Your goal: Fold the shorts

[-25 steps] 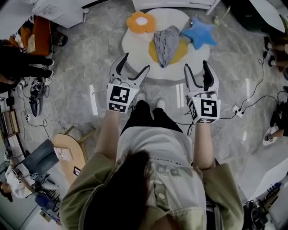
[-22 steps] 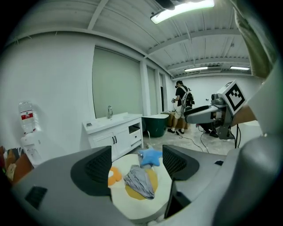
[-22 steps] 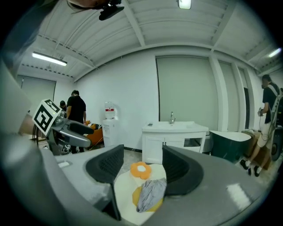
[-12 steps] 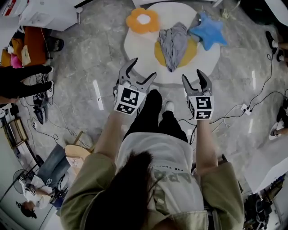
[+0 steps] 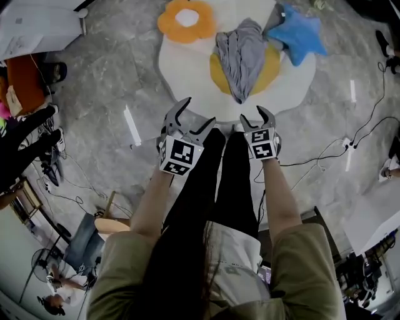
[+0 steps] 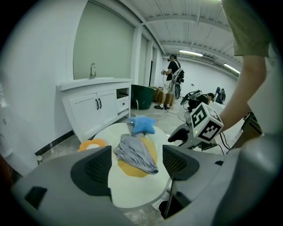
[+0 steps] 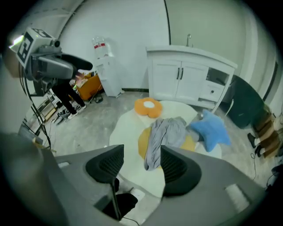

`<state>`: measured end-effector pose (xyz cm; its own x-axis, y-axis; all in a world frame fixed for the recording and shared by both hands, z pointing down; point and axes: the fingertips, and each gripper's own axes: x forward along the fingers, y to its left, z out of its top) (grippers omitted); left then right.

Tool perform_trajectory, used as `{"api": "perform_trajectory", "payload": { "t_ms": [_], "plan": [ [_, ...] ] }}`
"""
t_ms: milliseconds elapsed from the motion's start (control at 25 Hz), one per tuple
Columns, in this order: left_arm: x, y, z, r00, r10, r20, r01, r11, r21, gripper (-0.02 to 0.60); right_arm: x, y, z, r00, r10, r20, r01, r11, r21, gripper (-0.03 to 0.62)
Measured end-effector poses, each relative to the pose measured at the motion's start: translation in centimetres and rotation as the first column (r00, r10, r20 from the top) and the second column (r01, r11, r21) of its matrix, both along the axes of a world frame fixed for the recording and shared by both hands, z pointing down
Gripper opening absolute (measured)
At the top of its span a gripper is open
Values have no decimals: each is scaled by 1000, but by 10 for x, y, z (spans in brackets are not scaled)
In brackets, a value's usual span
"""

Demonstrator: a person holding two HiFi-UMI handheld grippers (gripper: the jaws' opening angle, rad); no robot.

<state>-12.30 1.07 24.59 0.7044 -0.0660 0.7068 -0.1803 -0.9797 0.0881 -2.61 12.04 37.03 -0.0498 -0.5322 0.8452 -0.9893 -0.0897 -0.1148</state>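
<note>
Grey marbled floor [image 5: 94, 87] underfoot, carrying a white rug [image 5: 187, 69] shaped like a fried egg, with a yellow yolk patch [image 5: 275, 65] at its middle. Lying crumpled on that yolk: the grey shorts [image 5: 240, 53], unfolded, bunched in long creases, one end trailing off the yellow toward the rug's near edge. Touched by neither gripper. Flanked by an orange flower cushion [image 5: 185, 19] at the rug's far left and a blue star cushion [image 5: 299, 37] at the far right (just beside the shorts' far end; touching or not, cannot tell).

Holds the left gripper [image 5: 199, 112] close to the rug's near rim, jaws spread wide, nothing between the pads. Looks along them, in the left gripper view, at the shorts well beyond. Holds the right gripper [image 5: 252, 114] beside it, near the same rim, jaws likewise wide apart and empty, with the shorts framed farther off in the gap. Tilts both downward, marker cubes [image 5: 180, 155] facing up toward the head camera. Stands with dark-trousered legs [image 5: 206, 187] just short of the rug.

Behind the rug, against the wall, a white cabinet [image 6: 99, 106] with a tap [image 6: 93, 70] on top. Farther down the room, a person [image 6: 172, 81] standing. Over at the right, cables [image 5: 325, 159] strung across the floor.
</note>
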Motion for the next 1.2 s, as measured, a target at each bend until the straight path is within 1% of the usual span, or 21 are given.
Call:
{"api": "perform_trajectory", "payload": {
  "t_ms": [120,240,480,560,640,720,800,880,960,1000,1120,1160,1200],
  "plan": [
    [5,1,45,1000,-6,20,7,1000,-14,345,-3,10,69,999,-48,13,49,995,-92,261],
    [10,7,86,999,-21,27,21,999,-28,345,0,21,128,995,-104,7,104,982,-156,261],
    [17,15,159,999,-17,42,18,1000,-22,348,-4,26,217,972,-236,-9,228,950,-213,261],
    [19,17,175,999,-19,45,20,1000,-21,350,-7,28,241,956,-293,-19,280,931,-236,261],
    [21,18,189,999,-15,47,16,1000,-20,350,-7,31,263,944,-329,-28,311,914,-260,261],
    [22,19,199,999,-2,50,3,1000,-13,350,-6,33,280,937,-349,-28,328,901,-283,260],
    [22,19,206,998,14,58,-14,1000,-4,350,-7,38,295,926,-378,-27,351,882,-316,259],
    [20,18,210,998,23,63,-23,1000,2,350,-5,41,306,910,-412,-44,372,859,-352,256],
    [18,16,210,997,25,66,-25,1000,7,350,1,42,311,900,-430,-70,375,847,-377,245],
    [17,15,210,997,25,67,-26,1000,9,350,4,42,311,900,-429,-78,371,846,-383,232],
    [17,14,206,997,23,72,-24,1000,16,350,11,43,304,911,-407,-71,355,858,-372,64],
    [17,14,204,997,21,72,-23,1000,16,350,11,43,300,916,-396,-60,350,864,-361,36],
    [17,13,203,997,20,73,-21,1000,17,350,12,42,295,922,-384,-47,345,871,-349,30]
  ]
}}
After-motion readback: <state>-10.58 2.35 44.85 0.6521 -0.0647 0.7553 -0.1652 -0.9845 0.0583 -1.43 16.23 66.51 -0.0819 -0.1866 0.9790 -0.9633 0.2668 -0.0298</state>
